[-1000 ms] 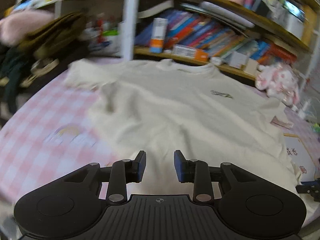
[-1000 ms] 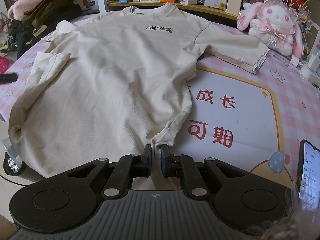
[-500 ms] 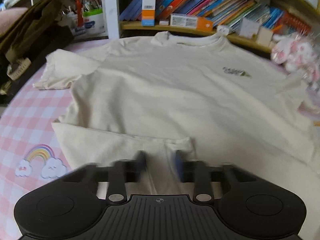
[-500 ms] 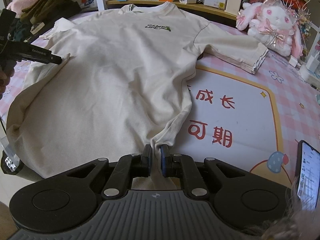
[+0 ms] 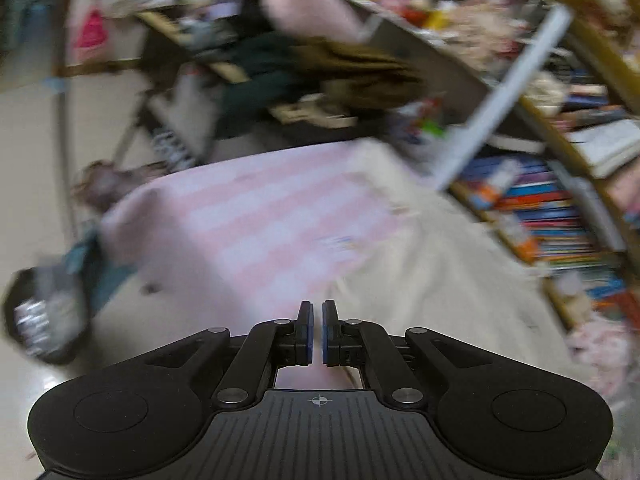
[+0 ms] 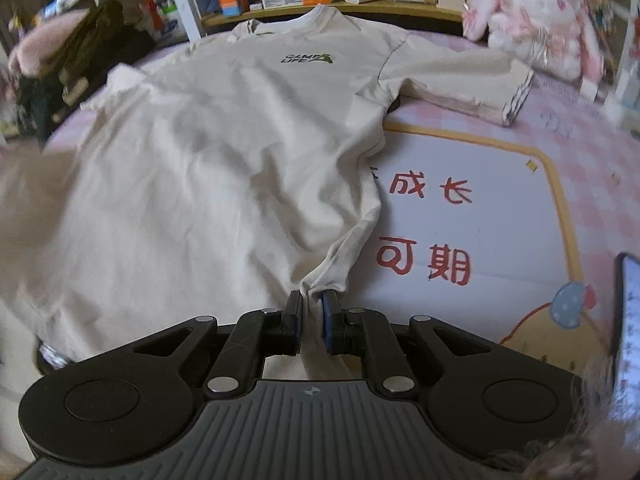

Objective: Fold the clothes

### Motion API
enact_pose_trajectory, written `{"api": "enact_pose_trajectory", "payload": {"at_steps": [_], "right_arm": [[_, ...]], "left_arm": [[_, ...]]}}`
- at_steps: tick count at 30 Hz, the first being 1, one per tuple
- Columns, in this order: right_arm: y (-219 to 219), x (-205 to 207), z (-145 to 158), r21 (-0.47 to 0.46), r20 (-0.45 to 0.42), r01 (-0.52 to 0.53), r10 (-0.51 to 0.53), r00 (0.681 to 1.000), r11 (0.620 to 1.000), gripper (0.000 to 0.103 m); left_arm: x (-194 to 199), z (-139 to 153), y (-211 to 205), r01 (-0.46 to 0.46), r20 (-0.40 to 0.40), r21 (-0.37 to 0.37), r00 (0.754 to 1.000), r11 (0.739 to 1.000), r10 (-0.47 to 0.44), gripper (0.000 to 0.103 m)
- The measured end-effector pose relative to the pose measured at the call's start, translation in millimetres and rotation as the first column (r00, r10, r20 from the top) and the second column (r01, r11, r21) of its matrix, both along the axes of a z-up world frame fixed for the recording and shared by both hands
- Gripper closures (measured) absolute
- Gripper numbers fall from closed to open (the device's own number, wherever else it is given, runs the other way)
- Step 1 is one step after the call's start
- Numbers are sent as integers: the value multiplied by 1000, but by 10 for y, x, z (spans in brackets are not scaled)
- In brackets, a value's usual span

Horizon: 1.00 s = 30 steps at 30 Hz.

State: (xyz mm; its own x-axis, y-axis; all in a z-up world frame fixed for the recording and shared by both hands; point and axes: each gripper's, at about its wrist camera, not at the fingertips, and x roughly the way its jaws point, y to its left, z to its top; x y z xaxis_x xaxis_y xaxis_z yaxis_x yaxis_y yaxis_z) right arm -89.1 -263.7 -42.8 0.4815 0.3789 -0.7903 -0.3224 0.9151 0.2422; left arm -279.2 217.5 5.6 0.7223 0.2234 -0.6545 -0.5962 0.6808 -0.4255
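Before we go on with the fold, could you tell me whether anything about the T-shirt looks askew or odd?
Yes. The cream T-shirt lies front up but unevenly: its bottom corner is bunched between the right claw, pulling a ridge of creases up that side seam. The sleeve on that side lies flat; the opposite edge is blurred.

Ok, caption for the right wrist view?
Right gripper pinches the cream T-shirt's hem corner on the pink tablecloth.

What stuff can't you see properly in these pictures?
- Left wrist view: everything is motion-blurred, so whether the shut left gripper pinches any cloth is unclear.
- Right wrist view: the T-shirt hem's near edge hides behind the right gripper.
- Right wrist view: the phone is cut off by the edge.
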Motion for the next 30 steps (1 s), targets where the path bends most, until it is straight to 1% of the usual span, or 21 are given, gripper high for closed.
{"api": "enact_pose_trajectory", "payload": {"at_steps": [2,4,6,7,8,10,12,13,14,16,18,19,20,21,22,23,24,26,27,29,30], "right_arm": [[-128,82,-33,91,-60,41,-36,998,995,93],[-242,132,-55,169,-120,93,-74,990,981,92],[-336,156,-64,230,-167,138,-101,981,963,90],[-355,130,-47,237,-169,145,-106,980,961,87],[-370,100,-26,241,-168,149,-111,980,959,77],[-398,23,15,241,-163,155,-118,980,958,62],[-437,-79,51,228,-154,149,-116,981,962,62],[-468,-134,63,220,-149,143,-112,983,965,62],[-491,-193,77,209,-142,134,-105,984,969,61],[-525,-314,97,191,-128,113,-89,988,975,60],[-516,-423,96,176,-118,96,-76,990,980,60],[-490,-466,92,166,-116,93,-74,991,982,60],[-432,-500,109,150,-106,76,-61,992,986,67],[-368,-531,130,131,-96,58,-45,994,990,78],[-289,-558,182,122,-93,35,-23,995,992,98],[-207,-584,240,116,-90,11,0,996,993,99],[-155,-615,329,146,-93,-14,28,995,989,99],[-134,-720,588,290,-54,-54,73,996,956,99],[-179,-746,674,364,-35,-47,64,997,930,100],[-310,-728,665,364,-71,101,-81,994,926,100],[-376,-717,652,355,-91,180,-158,983,917,100]], "left_arm": [[-111,-124,54,-62,-85,18,994,998,64,95],[-108,-201,78,-78,-189,79,978,994,92,93],[-61,-159,72,-52,-185,119,980,991,74,93],[-37,-137,70,-39,-182,139,981,990,65,92],[29,-100,54,-11,-150,142,988,990,32,91],[265,-37,-43,97,-109,165,991,982,-80,85],[539,-13,-172,224,-100,203,973,953,-207,83],[668,-17,-234,280,-102,217,959,935,-263,83],[791,-30,-285,332,-101,224,943,916,-317,83],[977,-93,-347,409,-112,220,912,886,-394,83],[1162,-158,-409,483,-122,214,875,849,-468,83],[1224,-186,-432,510,-134,213,860,833,-493,83],[1285,-215,-454,537,-146,213,844,817,-516,83],[1332,-235,-444,554,-155,209,832,806,-533,83],[1378,-255,-432,572,-163,204,820,795,-548,83],[1424,-275,-421,589,-172,200,808,783,-564,83],[1462,-289,-392,599,-172,197,800,776,-575,83],[1523,-321,-334,620,-174,190,785,761,-595,83],[1547,-340,-306,630,-177,185,777,755,-605,83],[1604,-392,-267,654,-197,173,756,737,-624,83],[1644,-420,-250,667,-209,166,744,727,-635,83]]}}
